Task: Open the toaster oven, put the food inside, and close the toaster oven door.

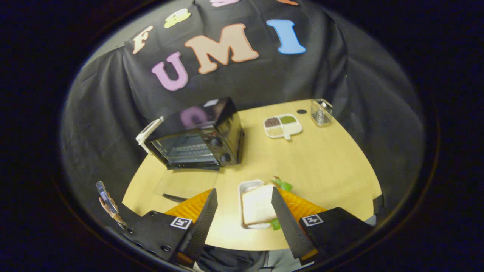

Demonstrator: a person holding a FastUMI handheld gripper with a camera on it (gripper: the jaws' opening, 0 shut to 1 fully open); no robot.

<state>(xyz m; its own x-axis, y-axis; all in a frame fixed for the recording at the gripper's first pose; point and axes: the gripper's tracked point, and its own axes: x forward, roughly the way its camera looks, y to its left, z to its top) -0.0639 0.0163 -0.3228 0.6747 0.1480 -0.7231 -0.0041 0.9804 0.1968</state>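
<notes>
On the pale wooden table (321,166), the black toaster oven (198,138) sat towards the back on the left, turned at a slant so that its glass front faced forward and to the left. Its long axis ran from the far left to the near right, with the two knobs at the right-hand end of the front. The door (183,183) lay dropped open, flat on the table before the cavity, and the wire rack showed inside.

Nearer, the tool (244,196) hung above the table with its fingers spread wide, holding nothing. Between them, closer to the right finger, lay a slice of white bread (258,206) in a small white tray (247,186). The tray's long side pointed away from the tool, roughly along the fingers. The right finger covered the tray's right edge, though whether it touched I could not tell. Something green (283,184) poked out just beyond that finger.

Well behind, a divided white dish (283,126) holding four small heaps stood near a clear container (321,112). A hand with a phone (107,202) showed at the table's left edge.
</notes>
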